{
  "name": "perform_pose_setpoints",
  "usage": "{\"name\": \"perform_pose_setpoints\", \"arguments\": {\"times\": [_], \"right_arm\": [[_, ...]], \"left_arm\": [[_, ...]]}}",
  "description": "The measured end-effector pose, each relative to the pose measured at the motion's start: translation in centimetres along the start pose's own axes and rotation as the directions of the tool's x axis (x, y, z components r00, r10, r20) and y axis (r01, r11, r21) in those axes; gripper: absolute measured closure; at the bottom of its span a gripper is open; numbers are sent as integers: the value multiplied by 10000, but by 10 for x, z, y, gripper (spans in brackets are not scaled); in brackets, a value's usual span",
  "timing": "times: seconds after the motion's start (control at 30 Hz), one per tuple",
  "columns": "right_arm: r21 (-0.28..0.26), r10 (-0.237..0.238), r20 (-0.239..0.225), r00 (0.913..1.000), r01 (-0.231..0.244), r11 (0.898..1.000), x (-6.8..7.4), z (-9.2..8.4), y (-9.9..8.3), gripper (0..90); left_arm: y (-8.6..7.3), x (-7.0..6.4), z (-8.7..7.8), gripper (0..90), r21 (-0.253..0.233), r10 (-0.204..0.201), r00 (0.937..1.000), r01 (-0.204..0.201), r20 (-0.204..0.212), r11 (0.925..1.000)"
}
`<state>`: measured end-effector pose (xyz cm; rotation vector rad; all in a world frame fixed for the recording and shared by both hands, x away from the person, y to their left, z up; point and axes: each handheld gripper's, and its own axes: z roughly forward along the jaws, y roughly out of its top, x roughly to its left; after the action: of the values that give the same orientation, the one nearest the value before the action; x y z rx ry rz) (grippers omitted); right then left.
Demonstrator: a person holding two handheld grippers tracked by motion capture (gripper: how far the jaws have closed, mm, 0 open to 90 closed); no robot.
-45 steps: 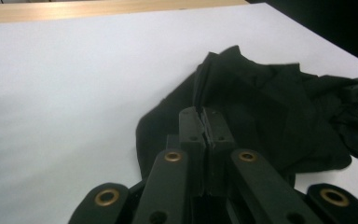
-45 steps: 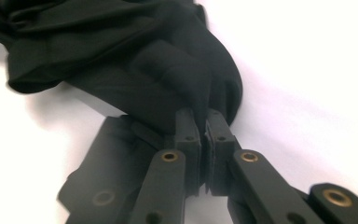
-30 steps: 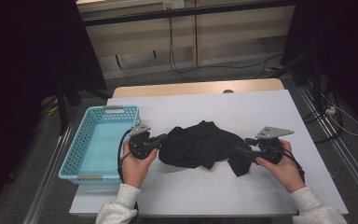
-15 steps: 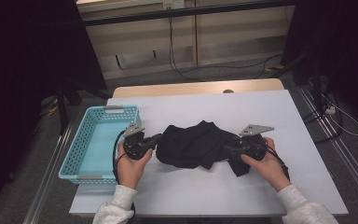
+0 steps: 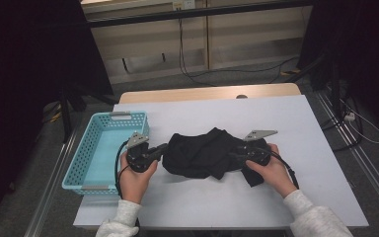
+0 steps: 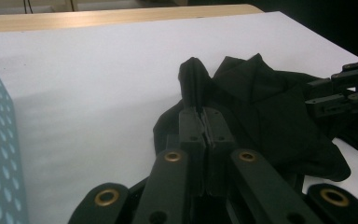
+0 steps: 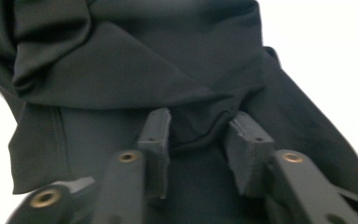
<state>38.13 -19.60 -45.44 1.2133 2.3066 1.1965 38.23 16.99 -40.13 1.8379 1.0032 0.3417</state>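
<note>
No text, label, brand, number or sign is showing legibly anywhere in these views.
</note>
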Motion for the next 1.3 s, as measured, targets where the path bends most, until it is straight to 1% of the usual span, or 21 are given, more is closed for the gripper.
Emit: {"name": "perform_pose_setpoints", "arguments": {"times": [0.07,0.13,0.2,0.3,0.4,0.47,0.5,0.63,0.67,0.73,0.77,0.87,0.9,0.97,1.07,1.1,1.13,1.17,1.2,1.27,1.3], "right_arm": [[-40,-382,142,9992,383,9993,3,2,1,743],[-204,-361,-129,9993,358,9992,4,2,2,835],[-324,-345,-337,9988,334,9989,4,0,3,861],[-471,-284,-342,9990,268,9985,4,-4,5,868],[-802,-277,-236,9993,257,9964,-1,-18,7,869],[-966,-328,70,9994,334,9948,-5,-29,8,869],[-1018,-283,192,9994,302,9944,-7,-35,8,869],[-1312,-34,416,9991,88,9913,-18,-51,5,869],[-1350,-29,492,9988,96,9908,-20,-54,5,870],[-1452,-212,807,9965,328,9889,-25,-63,7,870],[-1552,-186,953,9953,333,9873,-28,-68,9,870],[-1717,20,1107,9939,171,9850,-38,-81,9,870],[-1743,105,1142,9934,96,9846,-41,-83,7,870],[-1694,347,1094,9934,-158,9854,-48,-83,2,868],[-1411,552,1011,9933,-406,9892,-52,-78,-5,866],[-1291,515,955,9941,-389,9909,-52,-76,-6,865],[-1127,387,1023,9940,-271,9933,-51,-73,-7,865],[-948,274,1095,9936,-170,9954,-50,-71,-8,863],[-786,229,1050,9942,-147,9968,-49,-68,-10,861],[-507,84,1033,9946,-32,9987,-47,-64,-13,857],[-412,14,1038,9946,29,9991,-46,-62,-13,850]], "left_arm": [[0,1,-2,882,-26,-5,10000,5,-47,10000],[0,1,-4,882,-80,-31,10000,31,-54,10000],[0,1,-5,882,-118,-28,10000,28,-33,9999],[1,0,-4,882,-146,-15,10000,14,-56,9999],[2,0,-6,882,-211,31,9998,-35,-173,9998],[4,-1,-7,883,-285,104,9996,-112,-266,9995],[4,0,-7,883,-334,71,9995,-81,-311,9994],[5,1,-7,885,-488,82,9992,-101,-389,9988],[5,1,-7,885,-590,52,9993,-73,-363,9982],[6,0,-6,885,-692,98,9993,-123,-360,9975],[7,-1,-5,886,-702,132,9992,-158,-372,9974],[6,-1,-1,886,-660,170,9991,-195,-390,9976],[4,0,0,886,-636,95,9993,-119,-374,9979],[2,0,4,885,-594,28,9996,-46,-295,9982],[1,-2,7,885,-518,120,9997,-131,-224,9986],[1,-2,8,885,-455,173,9996,-182,-207,9988],[1,-2,8,885,-424,197,9996,-205,-208,9989],[0,-2,9,884,-373,184,9996,-192,-207,9991],[-1,-1,10,884,-320,154,9997,-160,-204,9994],[-2,-2,12,883,-255,150,9998,-154,-143,9996],[-2,-3,12,882,-289,239,9997,-241,-104,9993]]}}
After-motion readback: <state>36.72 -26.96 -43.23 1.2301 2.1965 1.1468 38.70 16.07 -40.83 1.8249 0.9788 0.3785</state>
